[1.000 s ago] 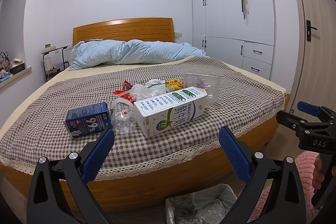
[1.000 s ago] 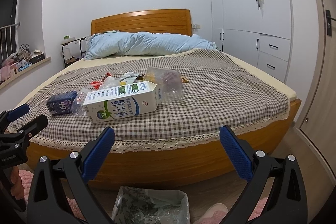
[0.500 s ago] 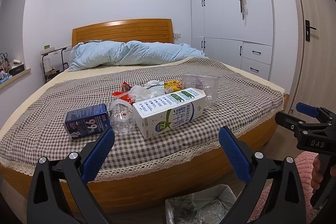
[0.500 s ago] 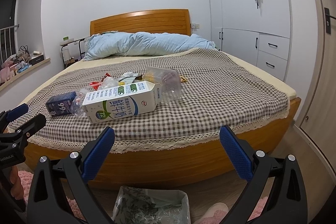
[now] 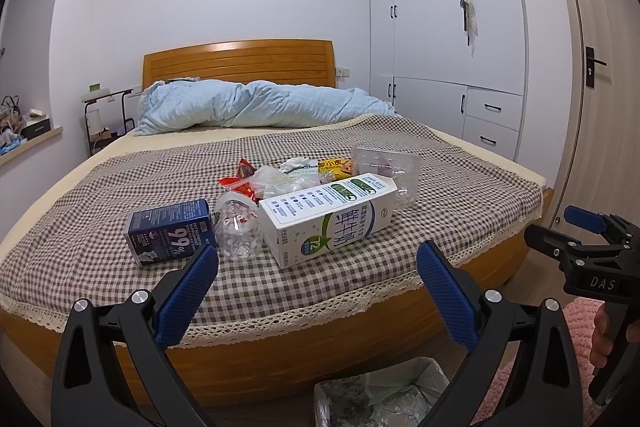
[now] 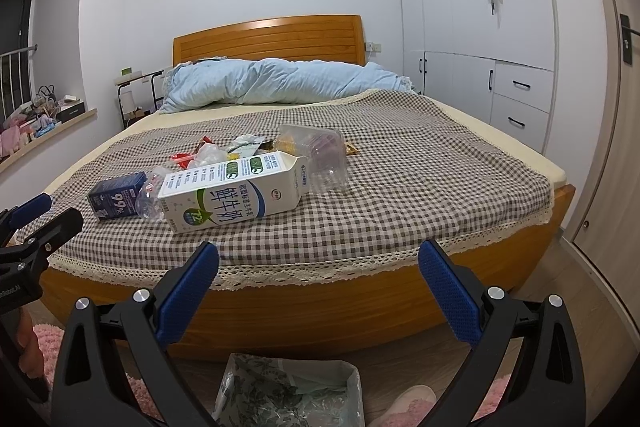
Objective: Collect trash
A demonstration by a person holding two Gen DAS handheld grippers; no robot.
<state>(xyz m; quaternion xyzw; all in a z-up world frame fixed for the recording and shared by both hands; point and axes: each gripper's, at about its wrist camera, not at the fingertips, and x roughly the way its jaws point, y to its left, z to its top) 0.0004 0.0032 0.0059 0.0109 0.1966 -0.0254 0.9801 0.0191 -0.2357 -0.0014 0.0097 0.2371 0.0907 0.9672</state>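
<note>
On the checked bedspread (image 5: 460,195) near the foot of the bed sits our whole trash pile: milk carton (image 5: 328,217), blue box (image 5: 170,233), crushed clear bottle (image 5: 238,227), clear plastic tub (image 5: 390,173) and some wrappers (image 5: 256,179) behind. Both the left gripper (image 5: 318,275) and right gripper (image 6: 320,271) hang short of the bed with jaws wide apart, holding nothing. We'd go for the carton first, pinching across its narrow sides, then drop it in the lined bin (image 6: 288,391) right below us
</note>
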